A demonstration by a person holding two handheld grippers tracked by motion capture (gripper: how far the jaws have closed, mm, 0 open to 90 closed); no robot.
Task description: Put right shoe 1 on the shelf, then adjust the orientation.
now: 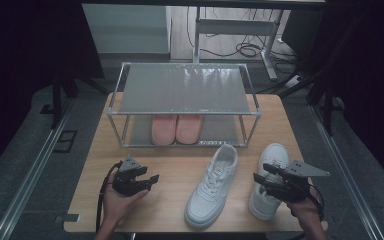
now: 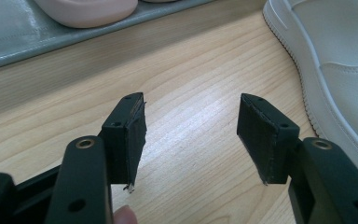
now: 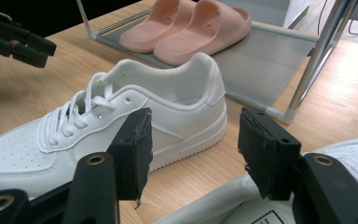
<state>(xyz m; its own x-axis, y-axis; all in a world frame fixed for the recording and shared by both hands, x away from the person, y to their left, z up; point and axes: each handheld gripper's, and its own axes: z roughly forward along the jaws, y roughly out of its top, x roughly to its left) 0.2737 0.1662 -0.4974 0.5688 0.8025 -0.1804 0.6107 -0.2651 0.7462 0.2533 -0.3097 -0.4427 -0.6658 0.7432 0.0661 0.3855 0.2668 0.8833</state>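
Two white sneakers lie on the wooden table: one (image 1: 212, 187) in the middle, heel toward the rack, the other (image 1: 272, 155) at the right. My left gripper (image 1: 150, 180) rests low over bare wood left of the middle sneaker, open and holding nothing. In the left gripper view its jaws (image 2: 191, 126) stand wide apart, with the sneaker's side (image 2: 335, 60) at the right. My right gripper (image 1: 260, 175) hovers over the right sneaker, open. In the right gripper view its jaws (image 3: 193, 140) frame the middle sneaker (image 3: 98, 126) beyond, with the right sneaker (image 3: 349, 154) just below.
A metal two-tier rack (image 1: 185, 87) stands at the table's far side. A pair of pink slippers (image 1: 176, 128) sits on its lower shelf, and the top shelf is bare. A rack leg (image 3: 314, 56) rises close on the right in the right gripper view.
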